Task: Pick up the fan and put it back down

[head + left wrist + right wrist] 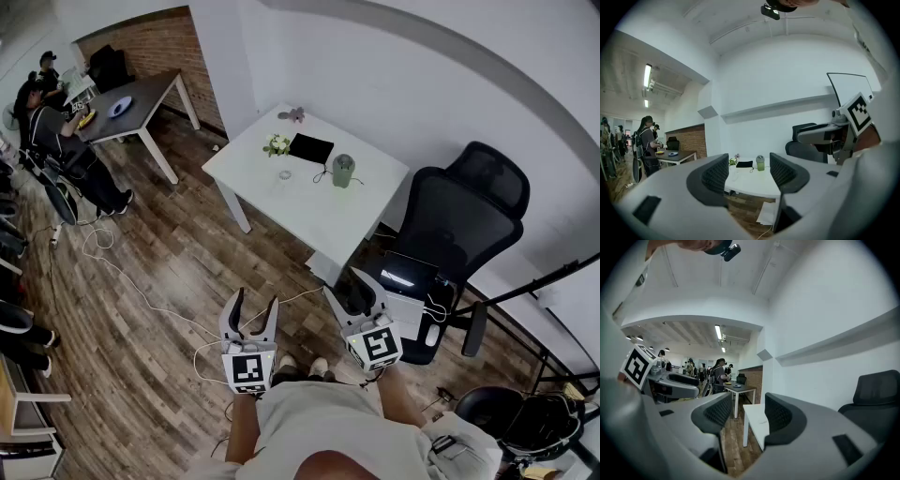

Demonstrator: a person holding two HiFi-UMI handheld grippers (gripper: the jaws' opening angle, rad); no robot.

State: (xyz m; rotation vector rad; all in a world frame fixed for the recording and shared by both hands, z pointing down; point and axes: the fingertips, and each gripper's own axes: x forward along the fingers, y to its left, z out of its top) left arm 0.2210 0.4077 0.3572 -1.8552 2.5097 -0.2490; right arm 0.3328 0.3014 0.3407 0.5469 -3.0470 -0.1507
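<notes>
The fan [343, 170] is a small green upright thing with a grey top, standing at the far side of a white table [309, 211]; a cord runs from it. In the left gripper view the fan [760, 163] shows far off between the jaws. My left gripper [255, 300] and right gripper [347, 284] are held level near my waist, well short of the table. Both stand open, jaws apart with nothing between them. The right gripper [747, 411] looks past the table's corner [757, 420]; no fan shows there. The left gripper [749, 171] faces the table.
On the table lie a black pad [310, 147], a small flower bunch [277, 144] and a grey toy [293, 114]. A black office chair [459, 225] with a laptop [405, 277] on its seat stands right. White cables [141, 295] cross the wooden floor. People [56, 141] sit by a dark table [131, 103].
</notes>
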